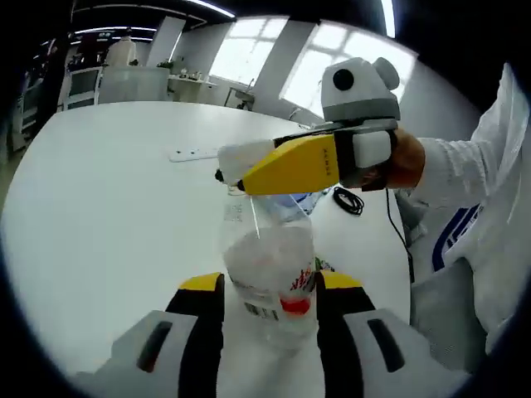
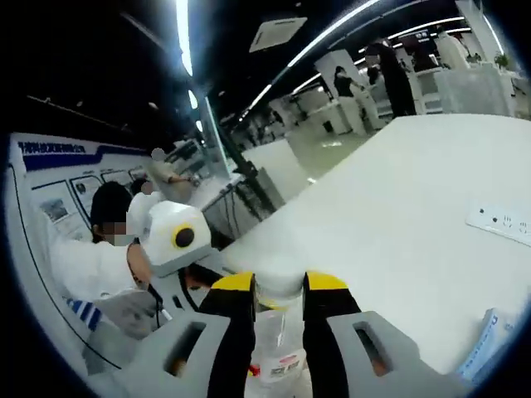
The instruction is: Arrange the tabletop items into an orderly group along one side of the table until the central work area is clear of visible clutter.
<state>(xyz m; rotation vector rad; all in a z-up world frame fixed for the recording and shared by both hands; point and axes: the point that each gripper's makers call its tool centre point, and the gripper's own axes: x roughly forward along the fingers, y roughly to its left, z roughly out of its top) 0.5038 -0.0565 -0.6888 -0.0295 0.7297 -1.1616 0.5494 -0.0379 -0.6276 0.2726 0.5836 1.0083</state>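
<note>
A clear plastic bottle (image 1: 267,249) with a red and white label stands upright on the white table (image 1: 116,191). My left gripper (image 1: 270,283) is shut on its lower body, with a yellow-tipped jaw on each side. My right gripper (image 1: 234,171), yellow with white tips, comes in from the right and holds the bottle's top. In the right gripper view, the right gripper (image 2: 278,288) is shut on the white cap (image 2: 278,287), and the clear bottle (image 2: 280,352) hangs below it between the jaws.
A white power strip (image 1: 192,153) (image 2: 502,222) lies further out on the table. A black cable (image 1: 348,201) and a blue and white packet (image 1: 304,204) (image 2: 486,340) lie near the bottle. A person's white sleeve (image 1: 465,170) borders the right side.
</note>
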